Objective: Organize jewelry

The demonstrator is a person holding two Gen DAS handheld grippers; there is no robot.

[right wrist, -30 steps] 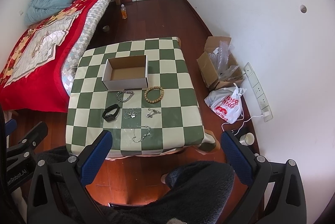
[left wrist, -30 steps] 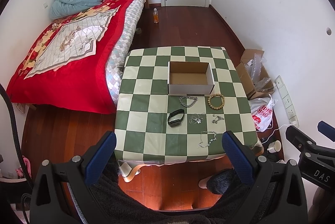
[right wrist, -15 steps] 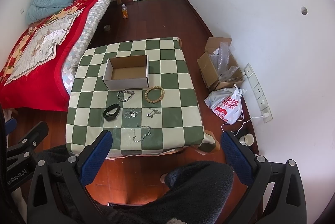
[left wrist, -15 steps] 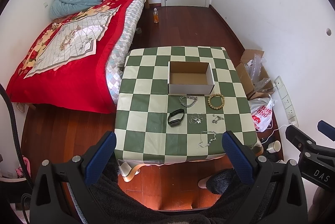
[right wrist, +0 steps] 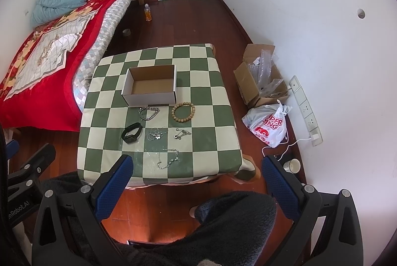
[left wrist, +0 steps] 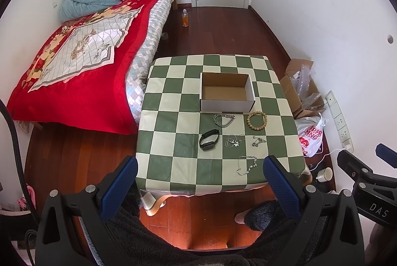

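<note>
An open empty cardboard box (left wrist: pixel 227 92) (right wrist: pixel 150 88) stands on a green checked table (left wrist: pixel 173 141) (right wrist: pixel 211 132). In front of it lie a silver chain bracelet (left wrist: pixel 223 120) (right wrist: pixel 148 113), a wooden bead bracelet (left wrist: pixel 257 119) (right wrist: pixel 183 111), a black band (left wrist: pixel 209 139) (right wrist: pixel 131 132), thin silver pieces (left wrist: pixel 234 141) (right wrist: pixel 157 134), a small charm piece (left wrist: pixel 258 141) (right wrist: pixel 182 133) and a thin chain (left wrist: pixel 246 165) (right wrist: pixel 168 158). My left gripper (left wrist: pixel 199 187) and right gripper (right wrist: pixel 196 187) are open and empty, held high above the table's near edge.
A bed with a red cover (left wrist: pixel 82 62) stands left of the table. A cardboard box with plastic wrap (right wrist: pixel 260 77), a white bag (right wrist: pixel 269 125), a cup (right wrist: pixel 294 165) and a power strip (right wrist: pixel 306 109) lie by the right wall. A bottle (left wrist: pixel 185 18) stands near the door.
The right wrist view has shifted very slightly. The left gripper and all objects on the table have not moved.
</note>
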